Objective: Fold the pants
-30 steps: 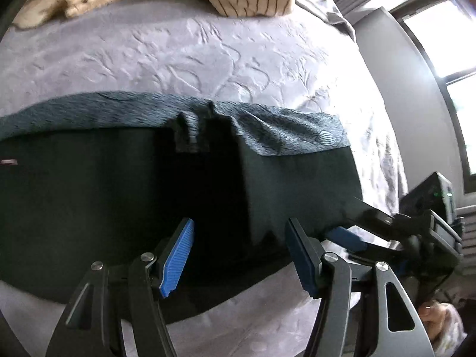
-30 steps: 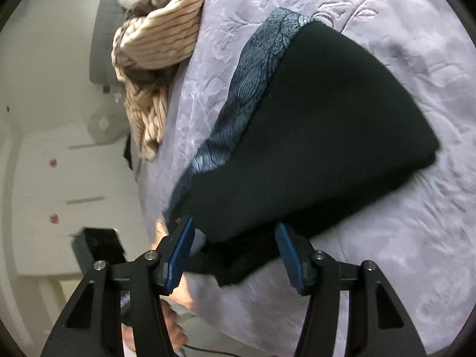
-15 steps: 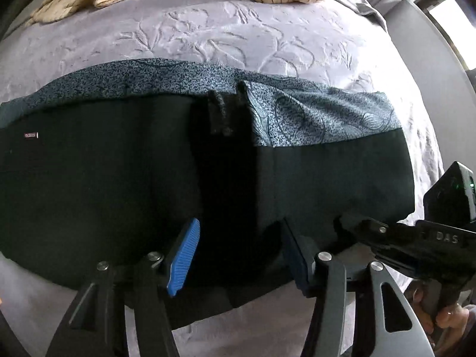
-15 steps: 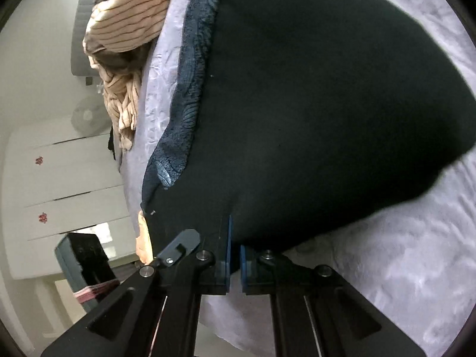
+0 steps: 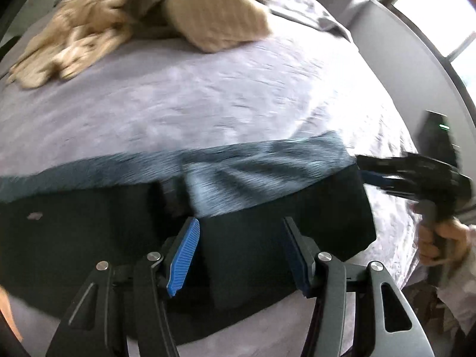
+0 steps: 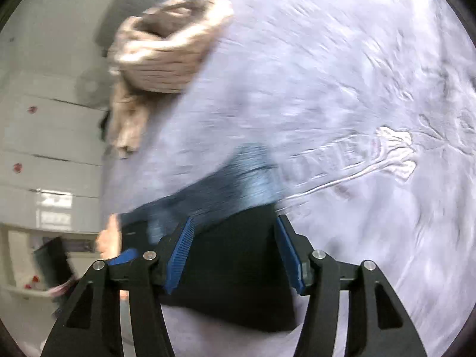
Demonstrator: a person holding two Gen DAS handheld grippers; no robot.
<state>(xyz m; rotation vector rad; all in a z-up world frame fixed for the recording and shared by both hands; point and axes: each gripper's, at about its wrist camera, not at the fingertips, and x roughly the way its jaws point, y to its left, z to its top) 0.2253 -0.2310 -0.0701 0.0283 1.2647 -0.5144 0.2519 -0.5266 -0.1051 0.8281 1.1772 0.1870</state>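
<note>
Dark pants on lavender bedspread

Motion blur smears my pants' patterned waistband and the beige clothes at upper left, the pants run off the left edge, and my right gripper is a streak.

Both wrist cameras look down, close, over dark pants on a lilac bedspread.
</note>
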